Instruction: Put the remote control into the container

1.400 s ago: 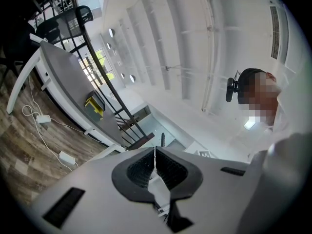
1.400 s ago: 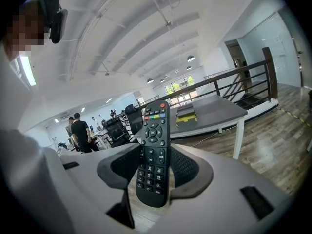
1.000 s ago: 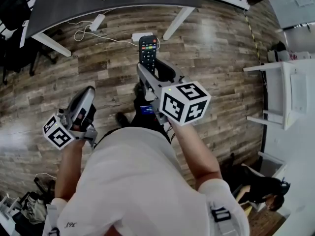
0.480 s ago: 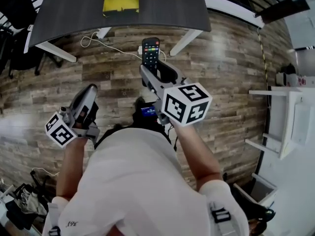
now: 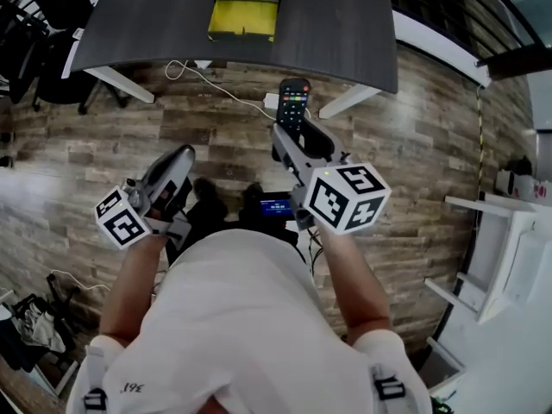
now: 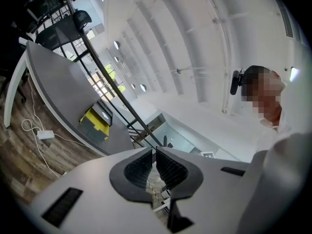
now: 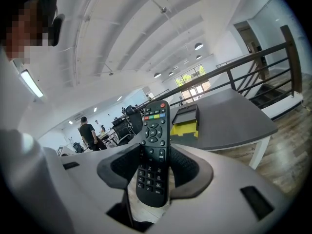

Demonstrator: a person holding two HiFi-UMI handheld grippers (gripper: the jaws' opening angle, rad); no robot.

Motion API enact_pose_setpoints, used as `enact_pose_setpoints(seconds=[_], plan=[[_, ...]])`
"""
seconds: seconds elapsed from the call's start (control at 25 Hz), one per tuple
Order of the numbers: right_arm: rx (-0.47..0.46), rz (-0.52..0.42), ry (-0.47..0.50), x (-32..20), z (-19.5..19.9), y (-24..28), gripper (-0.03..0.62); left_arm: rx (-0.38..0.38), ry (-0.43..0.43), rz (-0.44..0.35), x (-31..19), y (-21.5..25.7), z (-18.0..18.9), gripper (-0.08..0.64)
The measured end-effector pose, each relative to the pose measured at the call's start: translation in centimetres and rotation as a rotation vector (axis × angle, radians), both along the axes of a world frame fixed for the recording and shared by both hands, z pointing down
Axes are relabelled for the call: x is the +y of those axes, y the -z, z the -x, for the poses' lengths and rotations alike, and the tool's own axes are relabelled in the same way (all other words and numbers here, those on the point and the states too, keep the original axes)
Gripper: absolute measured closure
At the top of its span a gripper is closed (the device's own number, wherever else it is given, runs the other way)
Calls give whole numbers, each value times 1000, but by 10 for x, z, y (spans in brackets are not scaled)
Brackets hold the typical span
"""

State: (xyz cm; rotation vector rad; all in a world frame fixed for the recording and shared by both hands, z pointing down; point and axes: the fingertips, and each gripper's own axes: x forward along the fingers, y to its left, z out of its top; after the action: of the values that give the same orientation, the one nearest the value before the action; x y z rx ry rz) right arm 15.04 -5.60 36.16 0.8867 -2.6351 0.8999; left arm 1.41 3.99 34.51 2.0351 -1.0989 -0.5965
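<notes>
A black remote control [image 5: 293, 102] [image 7: 154, 150] stands upright between the jaws of my right gripper [image 5: 297, 132] [image 7: 155, 165], which is shut on its lower half. The button face points towards the camera. Beyond it, a yellow and black container [image 5: 245, 17] [image 7: 185, 123] sits on a dark grey table [image 5: 336, 24] [image 7: 229, 121]. My left gripper [image 5: 177, 158] [image 6: 155, 165] is held lower at the left over the wooden floor, jaws shut with nothing between them. In the left gripper view the container [image 6: 96, 122] shows far off on the table [image 6: 58, 101].
A white power strip [image 6: 45, 135] and its cable [image 5: 207, 80] lie on the wood floor under the table's near edge. Office chairs [image 5: 34, 24] stand at the left. A white shelf [image 5: 509, 248] is at the right. A railing [image 7: 253, 67] runs behind the table.
The table and container have drawn closer and lower in the head view as both grippers moved forward. The remote stays held in the right gripper.
</notes>
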Motion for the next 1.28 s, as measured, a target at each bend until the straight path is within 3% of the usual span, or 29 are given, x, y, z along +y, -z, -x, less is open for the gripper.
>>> enact_pose_setpoints(seconds=[0.28,0.68,1.28], plan=[[16,0,-29,-27,32,-6,402,12,-32,9,-34,-11,34,551],[34,9,-130,-65,83,-8,402,-5,-147,6,-86,-13,92,551],[81,5,-194,-79,141,-5,402,-17,-223,-18,-119,-10,155,549]])
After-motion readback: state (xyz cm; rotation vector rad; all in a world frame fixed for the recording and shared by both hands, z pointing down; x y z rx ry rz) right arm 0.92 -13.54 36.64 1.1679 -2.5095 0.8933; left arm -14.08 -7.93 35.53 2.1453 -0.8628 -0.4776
